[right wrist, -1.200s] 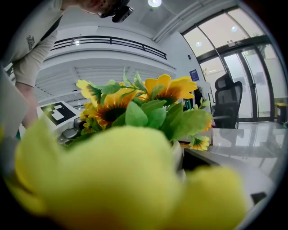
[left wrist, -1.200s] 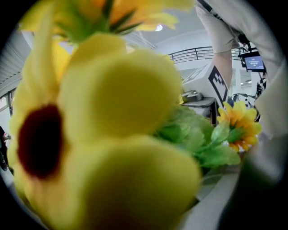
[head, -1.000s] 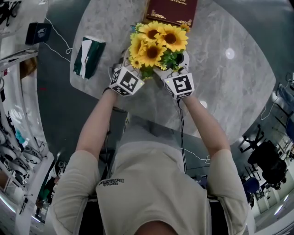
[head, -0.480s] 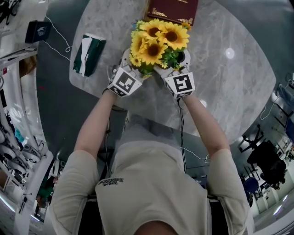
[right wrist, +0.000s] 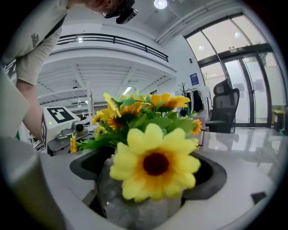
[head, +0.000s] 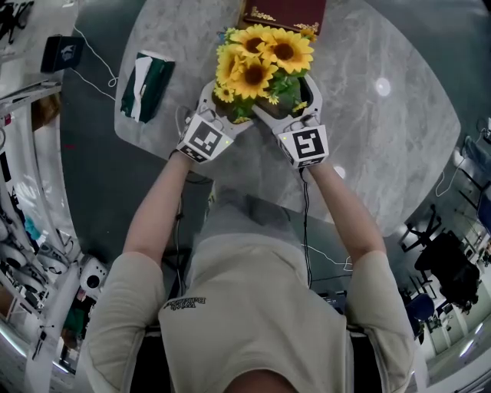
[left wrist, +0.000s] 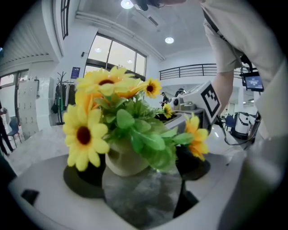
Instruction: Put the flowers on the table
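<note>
A bunch of yellow sunflowers in a small beige pot stands on the round marble table. Seen from the head, my left gripper and right gripper reach in from either side under the blooms. Both have their jaws spread wide around the pot. In the left gripper view the pot sits between the open jaws of the left gripper, with bare table under it. In the right gripper view a large bloom hides the pot between the open jaws of the right gripper.
A dark red book lies just beyond the flowers at the table's far edge. A green and white pack lies at the table's left. A dark box with a white cable sits off the table. The table's near edge is under my wrists.
The flowers and both grippers have moved a little farther across the table toward the book. Both grippers' jaws now stand wider apart than before.
</note>
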`<state>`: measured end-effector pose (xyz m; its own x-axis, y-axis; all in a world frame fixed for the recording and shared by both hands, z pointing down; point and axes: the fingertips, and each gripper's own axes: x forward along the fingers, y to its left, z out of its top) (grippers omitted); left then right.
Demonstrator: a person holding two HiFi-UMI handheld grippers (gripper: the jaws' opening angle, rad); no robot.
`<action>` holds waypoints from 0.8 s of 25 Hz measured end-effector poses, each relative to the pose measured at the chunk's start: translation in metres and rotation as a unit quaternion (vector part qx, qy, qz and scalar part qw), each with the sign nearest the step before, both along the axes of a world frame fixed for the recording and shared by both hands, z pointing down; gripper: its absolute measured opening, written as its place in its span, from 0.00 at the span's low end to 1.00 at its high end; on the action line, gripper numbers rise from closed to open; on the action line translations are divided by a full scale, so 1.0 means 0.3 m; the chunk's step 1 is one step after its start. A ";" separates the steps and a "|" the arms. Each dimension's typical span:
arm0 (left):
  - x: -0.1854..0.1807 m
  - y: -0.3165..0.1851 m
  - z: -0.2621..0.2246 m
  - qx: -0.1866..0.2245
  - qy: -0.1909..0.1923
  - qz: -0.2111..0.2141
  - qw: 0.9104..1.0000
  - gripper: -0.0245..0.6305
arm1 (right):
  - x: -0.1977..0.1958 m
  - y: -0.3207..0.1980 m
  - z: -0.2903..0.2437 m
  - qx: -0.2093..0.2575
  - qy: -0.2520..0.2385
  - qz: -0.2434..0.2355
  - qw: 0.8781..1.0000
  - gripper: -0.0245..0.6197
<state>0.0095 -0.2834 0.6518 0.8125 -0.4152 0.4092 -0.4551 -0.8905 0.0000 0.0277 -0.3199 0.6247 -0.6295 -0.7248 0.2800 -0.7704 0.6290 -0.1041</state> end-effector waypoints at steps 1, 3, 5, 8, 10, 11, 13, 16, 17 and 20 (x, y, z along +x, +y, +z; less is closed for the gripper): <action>-0.006 0.010 -0.007 -0.003 0.004 -0.005 1.000 0.74 | 0.007 0.009 -0.010 0.000 0.000 0.003 1.000 0.88; -0.021 0.027 -0.035 -0.006 0.014 -0.017 1.000 0.74 | 0.023 0.023 -0.037 0.001 -0.001 0.009 1.000 0.88; -0.037 0.041 -0.077 -0.003 0.025 -0.029 0.999 0.74 | 0.036 0.033 -0.074 0.006 -0.003 0.013 1.000 0.88; -0.056 0.050 -0.147 0.002 0.043 -0.043 0.998 0.74 | 0.044 0.043 -0.145 0.021 -0.007 0.013 1.000 0.88; -0.061 0.056 -0.194 0.009 0.049 -0.048 0.998 0.74 | 0.042 0.051 -0.198 0.033 -0.009 0.010 0.999 0.88; -0.062 0.057 -0.218 0.014 0.051 -0.049 0.997 0.74 | 0.039 0.054 -0.225 0.039 -0.009 0.009 0.999 0.88; -0.064 0.055 -0.269 0.025 0.056 -0.054 0.997 0.74 | 0.035 0.058 -0.281 0.050 -0.013 0.009 0.999 0.88; -0.073 0.047 -0.354 0.038 0.068 -0.067 0.995 0.74 | 0.029 0.065 -0.369 0.063 -0.019 0.010 0.998 0.88; -0.076 0.045 -0.387 0.042 0.073 -0.071 0.994 0.74 | 0.029 0.067 -0.401 0.068 -0.022 0.011 0.997 0.88; -0.082 0.042 -0.495 0.057 0.084 -0.082 0.991 0.74 | 0.038 0.077 -0.504 0.081 -0.025 0.017 0.996 0.88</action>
